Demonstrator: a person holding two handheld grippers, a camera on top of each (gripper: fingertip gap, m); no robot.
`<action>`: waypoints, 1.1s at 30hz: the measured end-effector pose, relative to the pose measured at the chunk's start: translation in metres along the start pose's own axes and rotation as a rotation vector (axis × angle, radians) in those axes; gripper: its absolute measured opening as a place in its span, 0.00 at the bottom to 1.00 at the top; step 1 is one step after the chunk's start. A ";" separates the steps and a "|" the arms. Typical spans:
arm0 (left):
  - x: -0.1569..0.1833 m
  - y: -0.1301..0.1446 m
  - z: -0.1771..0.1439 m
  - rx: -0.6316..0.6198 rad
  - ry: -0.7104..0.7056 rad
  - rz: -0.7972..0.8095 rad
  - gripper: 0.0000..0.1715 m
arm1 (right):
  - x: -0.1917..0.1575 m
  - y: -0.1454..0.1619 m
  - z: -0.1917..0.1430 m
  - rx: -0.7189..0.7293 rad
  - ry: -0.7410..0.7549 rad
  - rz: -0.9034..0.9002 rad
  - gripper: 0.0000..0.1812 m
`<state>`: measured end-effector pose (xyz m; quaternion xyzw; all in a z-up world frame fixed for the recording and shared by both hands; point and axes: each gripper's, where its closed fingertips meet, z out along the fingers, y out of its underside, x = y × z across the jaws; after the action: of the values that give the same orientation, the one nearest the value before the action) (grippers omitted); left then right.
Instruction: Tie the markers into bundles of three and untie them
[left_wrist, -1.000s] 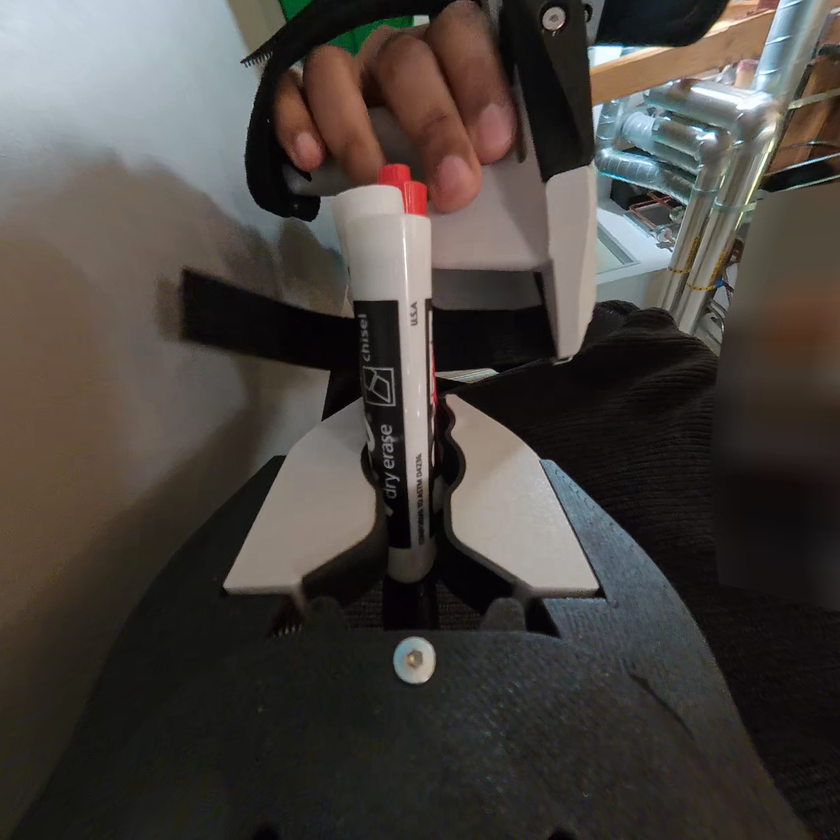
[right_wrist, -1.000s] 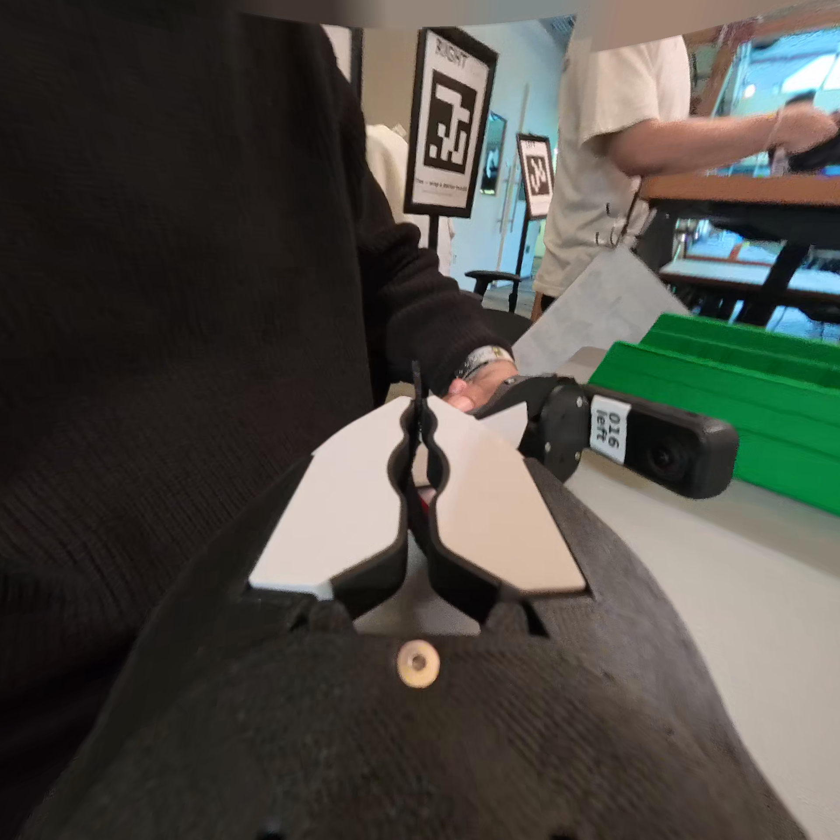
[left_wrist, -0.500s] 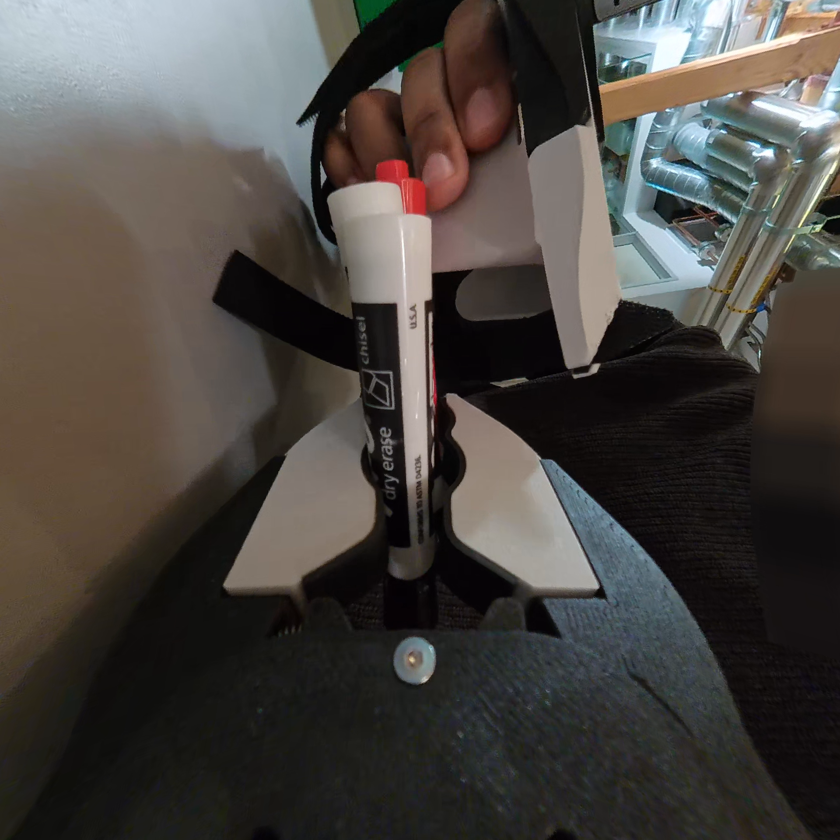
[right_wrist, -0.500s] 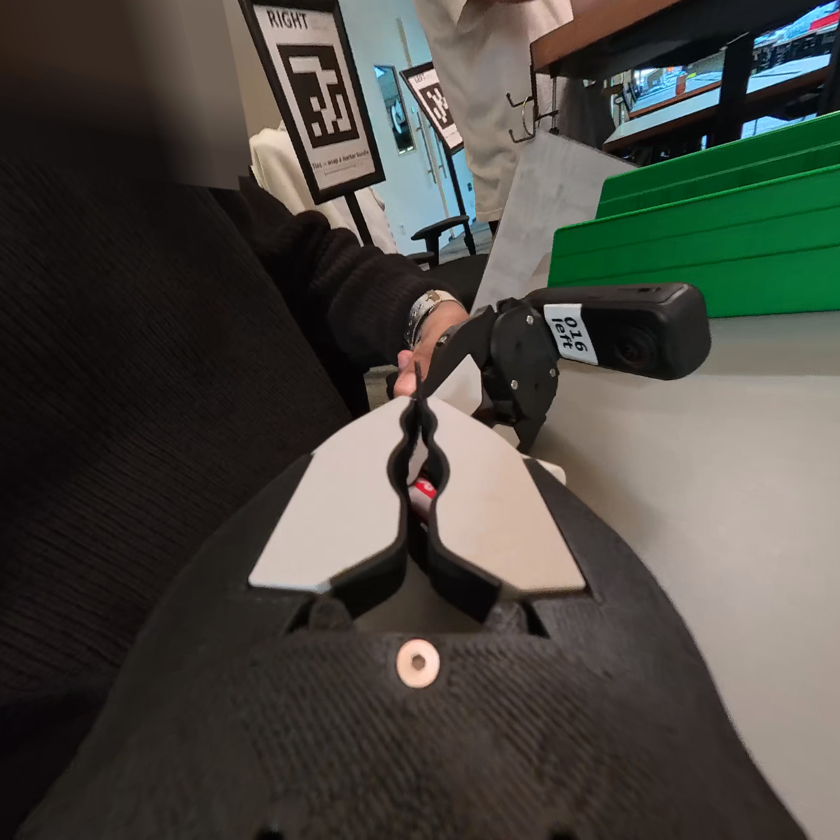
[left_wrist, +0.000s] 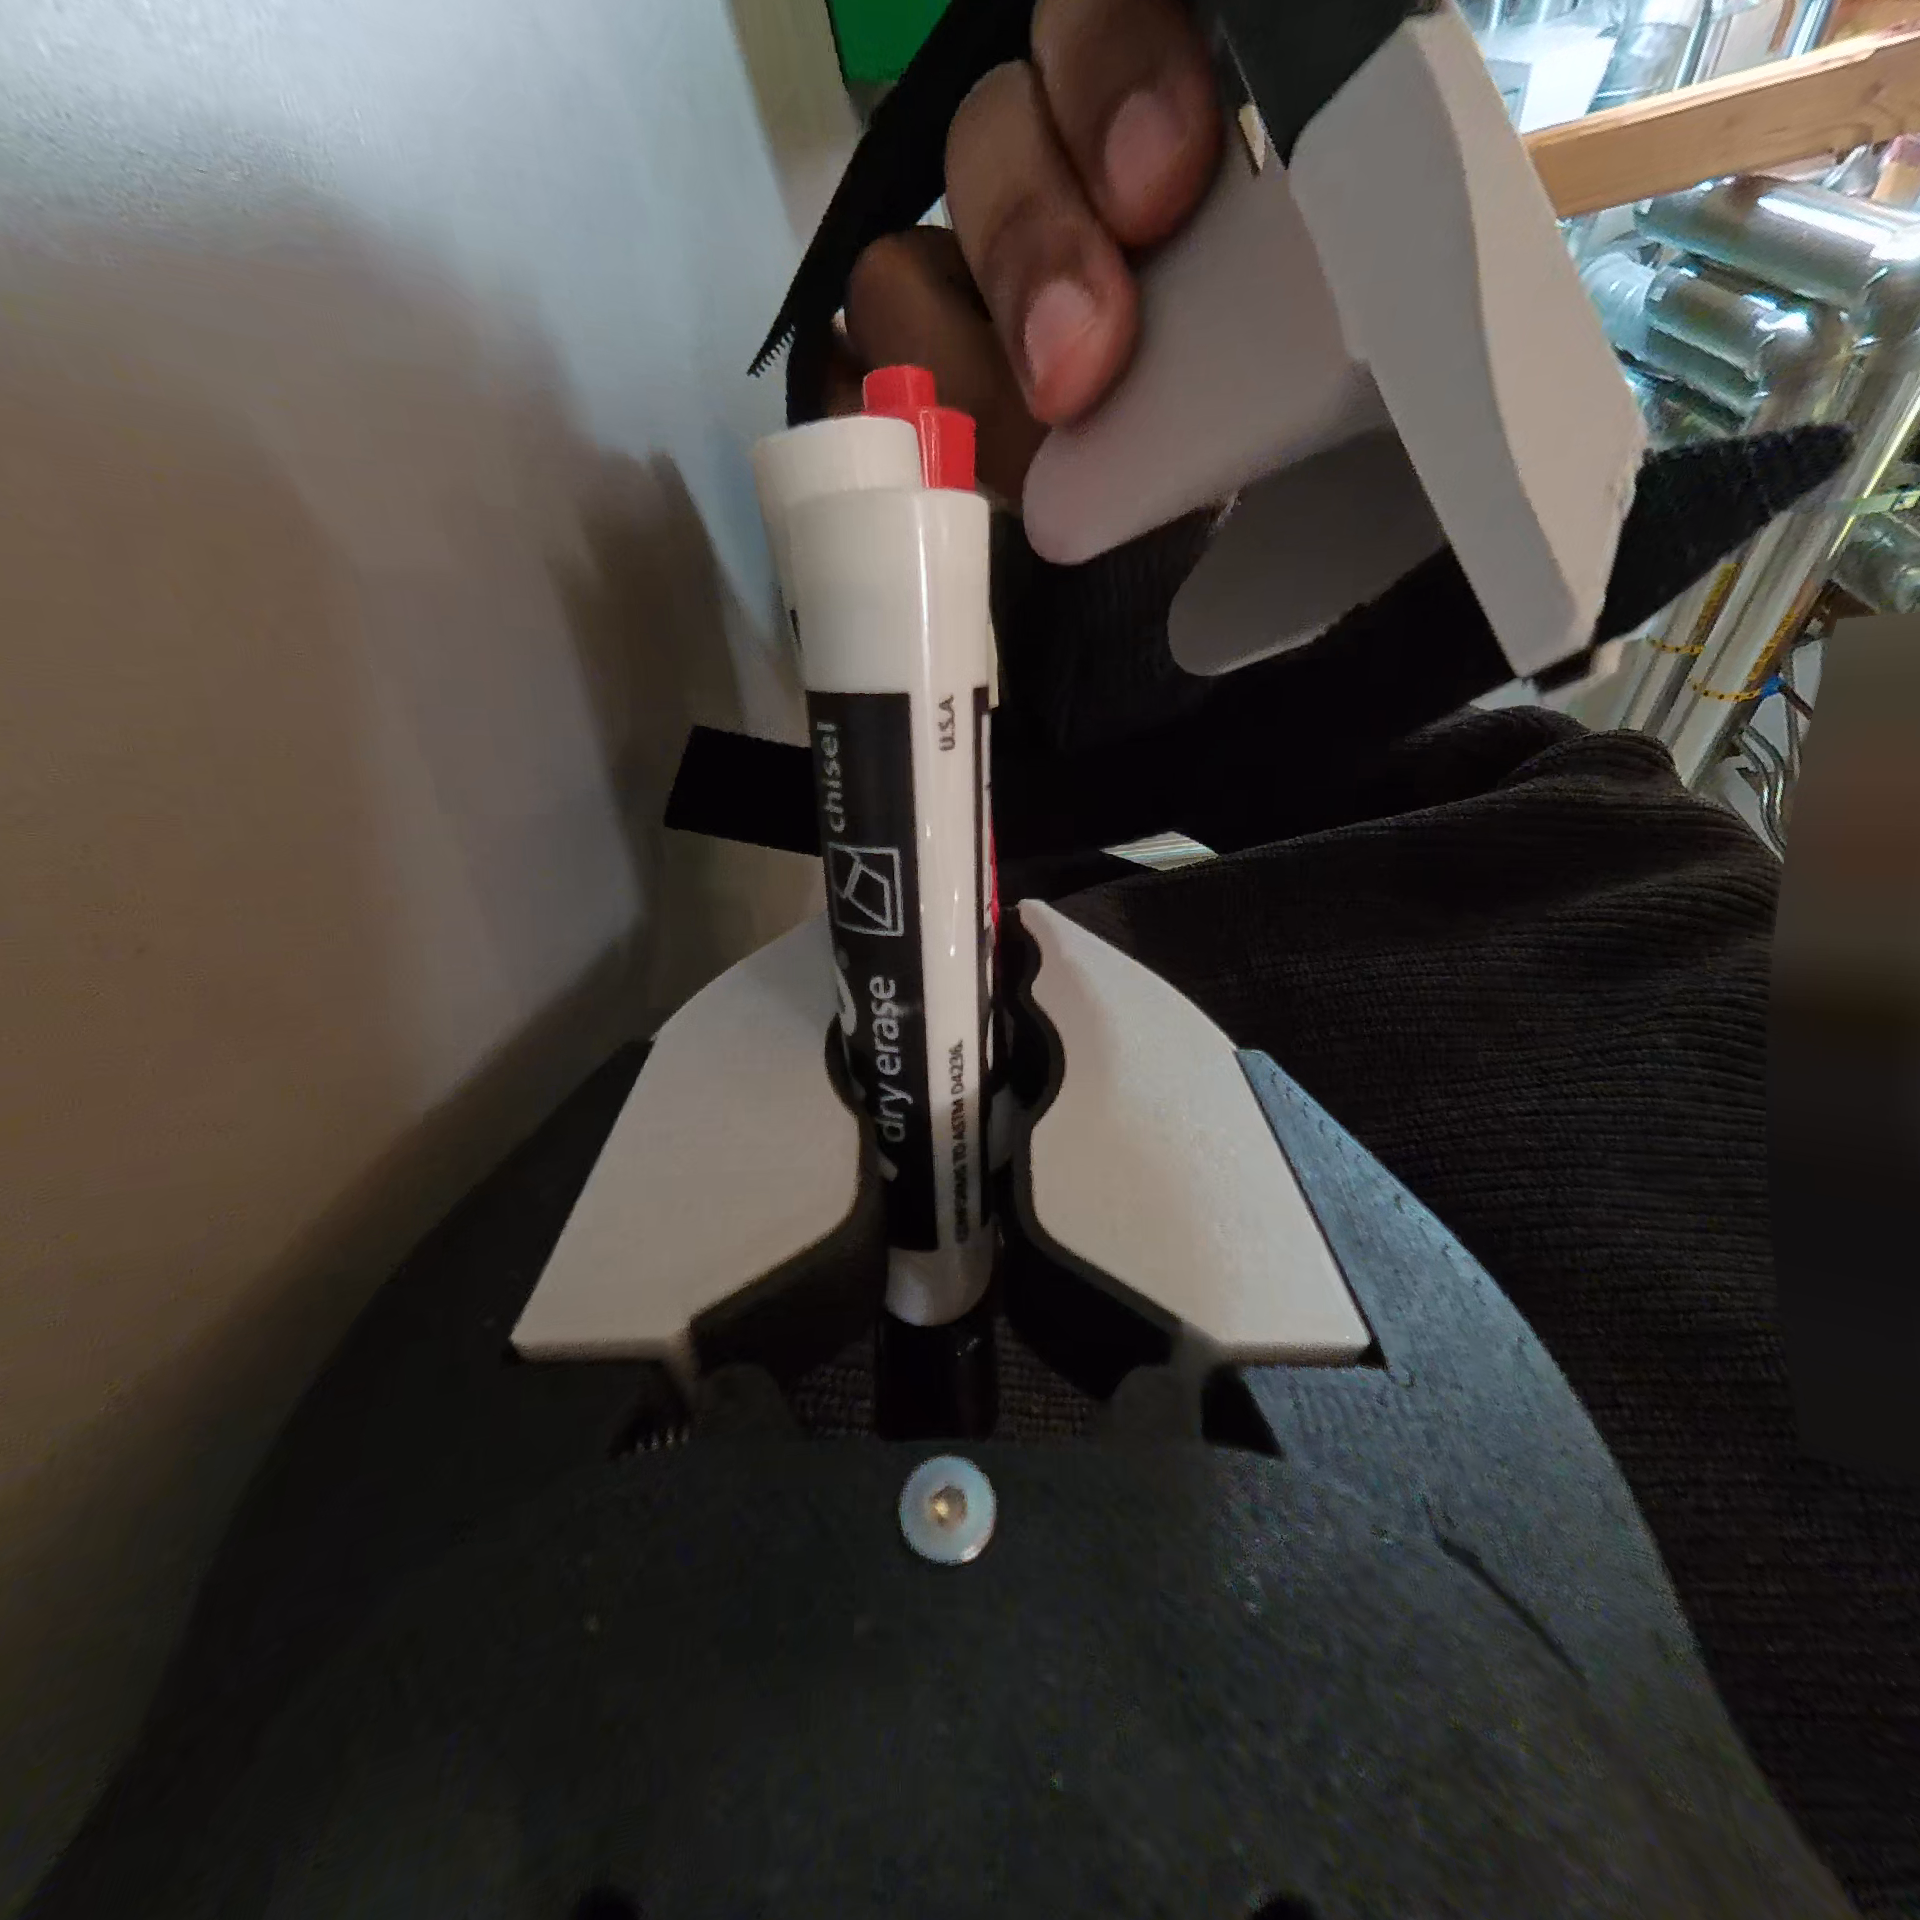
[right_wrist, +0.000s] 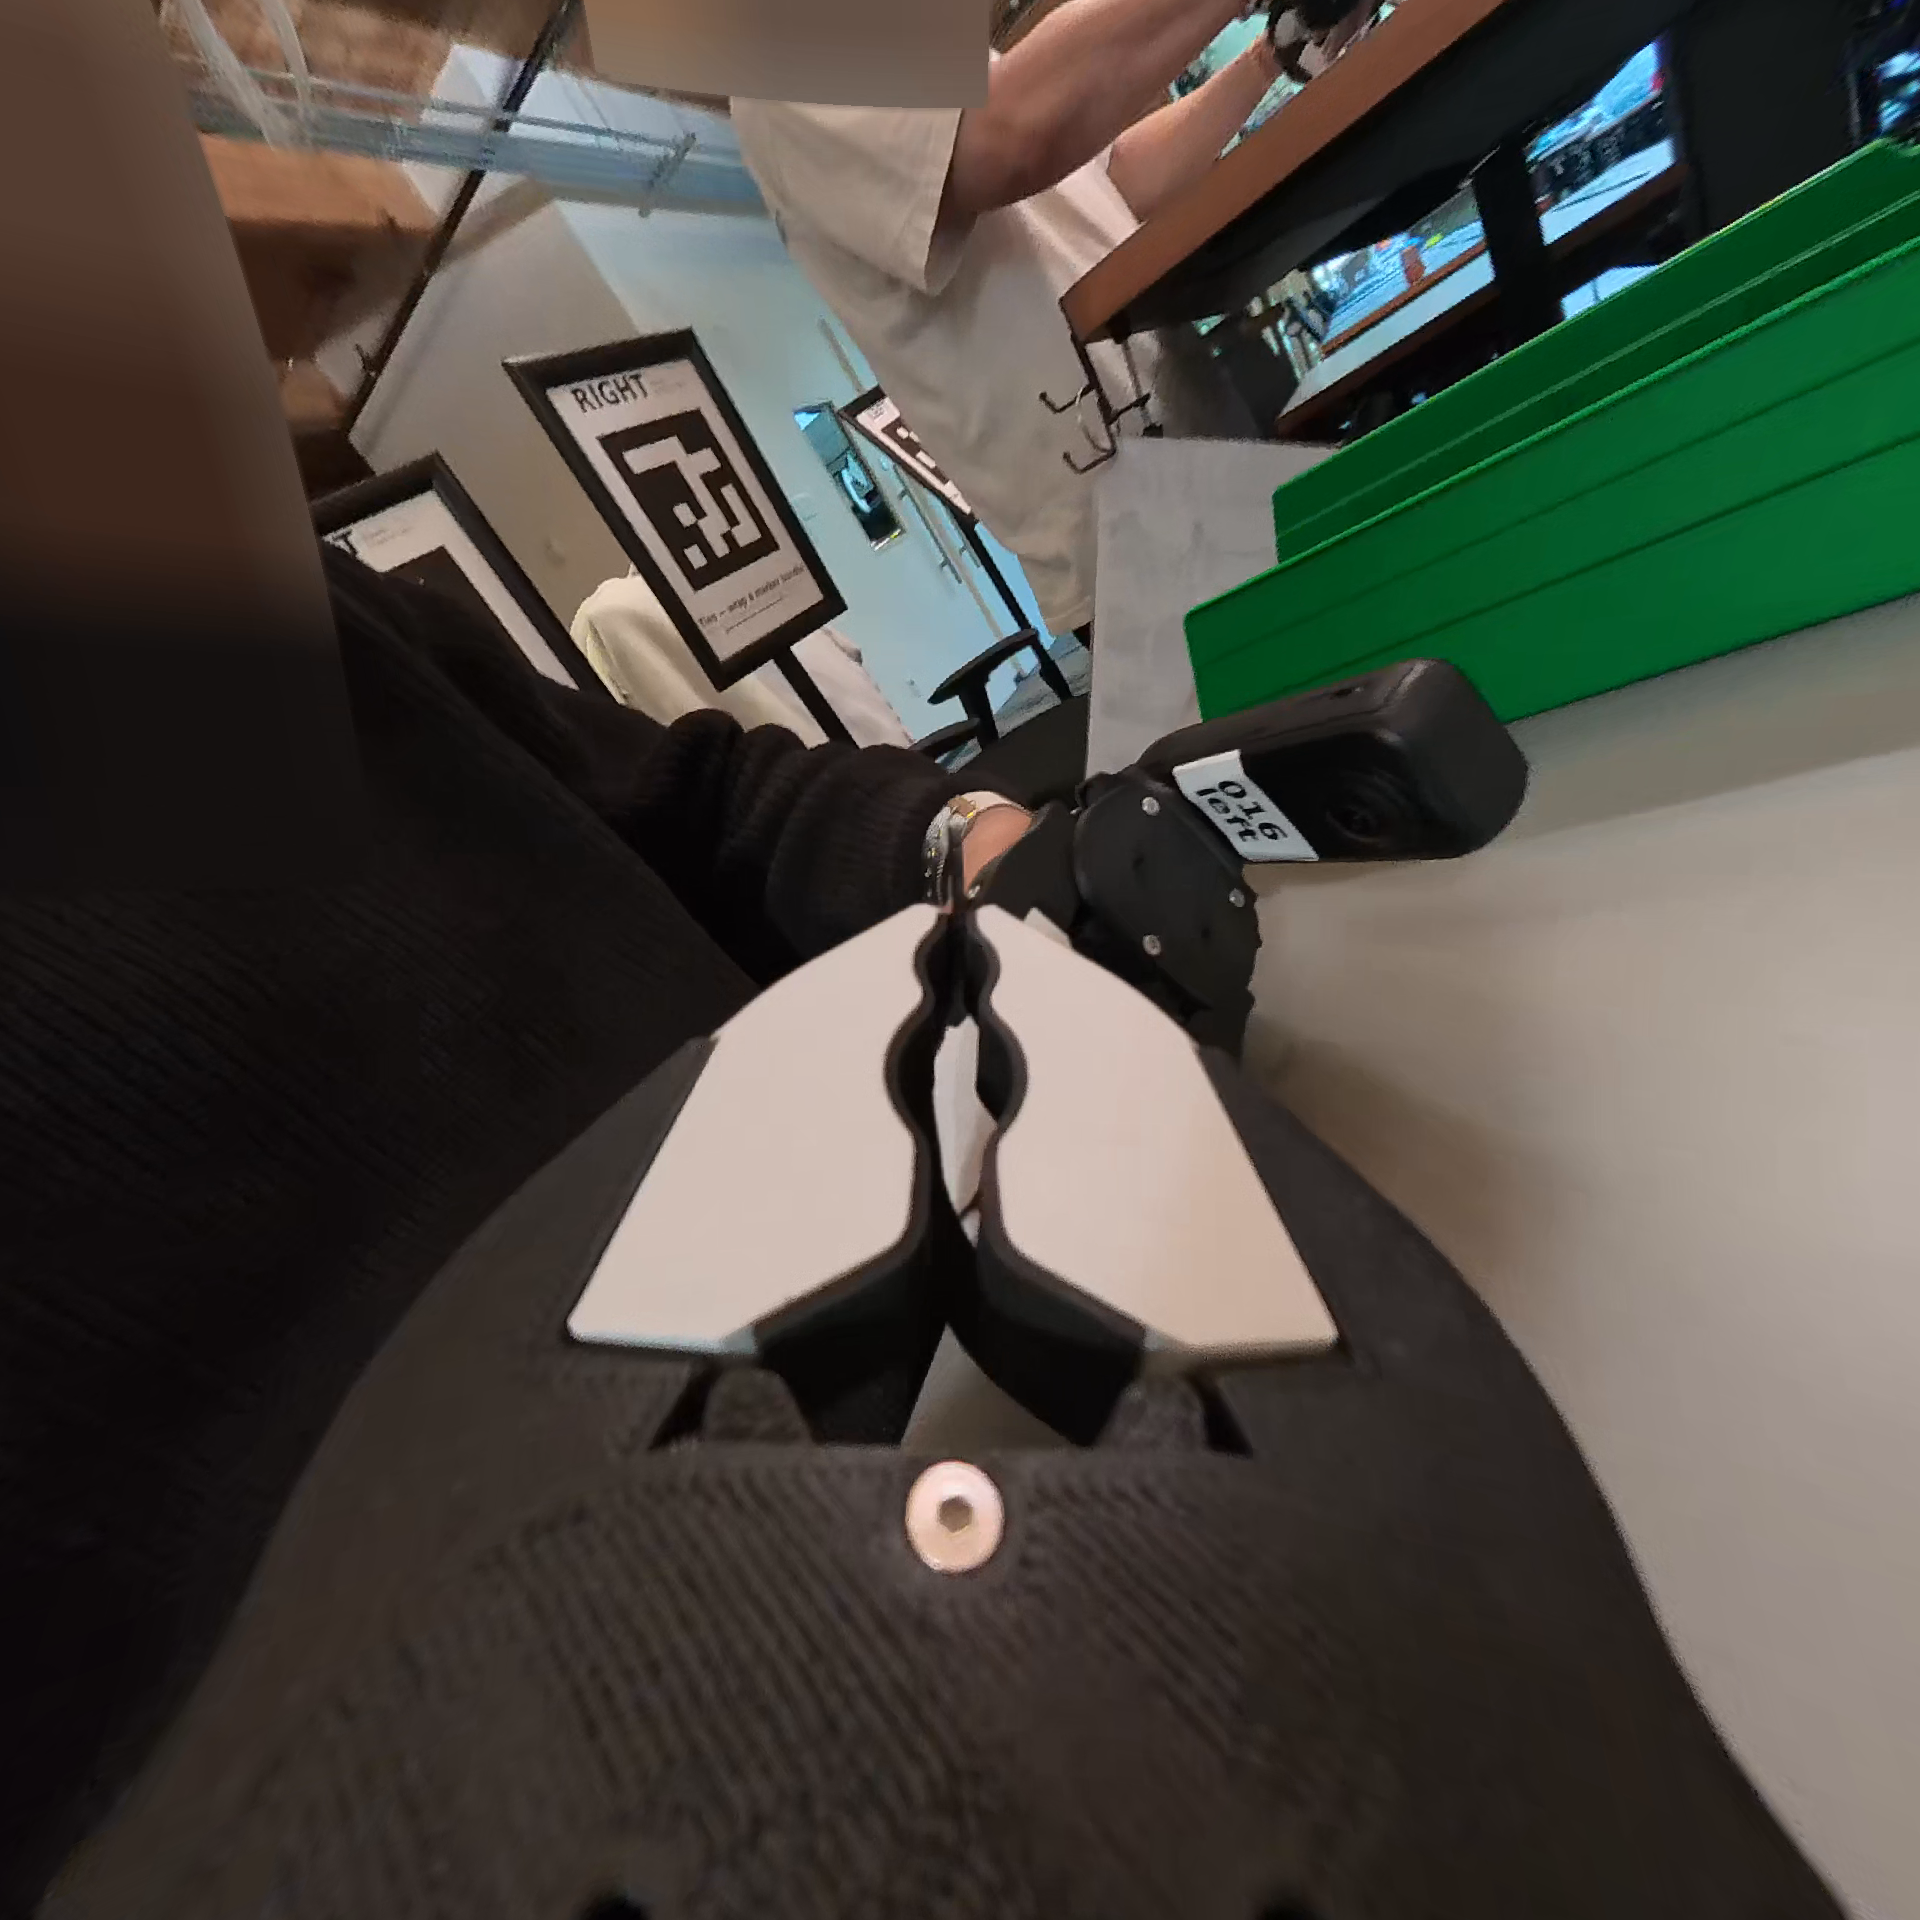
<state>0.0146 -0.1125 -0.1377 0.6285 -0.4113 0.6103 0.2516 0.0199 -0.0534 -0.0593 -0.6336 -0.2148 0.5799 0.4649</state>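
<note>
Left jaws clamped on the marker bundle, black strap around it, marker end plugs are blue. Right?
Not quite: the end plugs are red, not blue, as the left wrist view shows. The rest holds: the left gripper is clamped on the marker bundle, and the black strap runs around it.

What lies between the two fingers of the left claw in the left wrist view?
The bundle of markers stands between the left claw's fingers, gripped along its lower barrel, with a black strap crossing just beyond; the left wrist view shows it.
</note>
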 end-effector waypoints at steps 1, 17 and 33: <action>0.000 0.000 0.000 -0.003 0.001 0.001 0.12 | 0.002 0.000 -0.001 0.002 0.010 0.001 0.01; 0.008 0.022 0.011 -0.136 0.033 0.040 0.12 | -0.001 0.009 0.010 -0.187 0.005 -0.123 0.01; 0.017 0.024 0.014 -0.147 0.081 0.062 0.12 | 0.009 0.008 0.020 -0.198 -0.094 -0.114 0.05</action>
<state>0.0013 -0.1401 -0.1276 0.5703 -0.4638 0.6106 0.2946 0.0011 -0.0431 -0.0690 -0.6353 -0.3280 0.5576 0.4217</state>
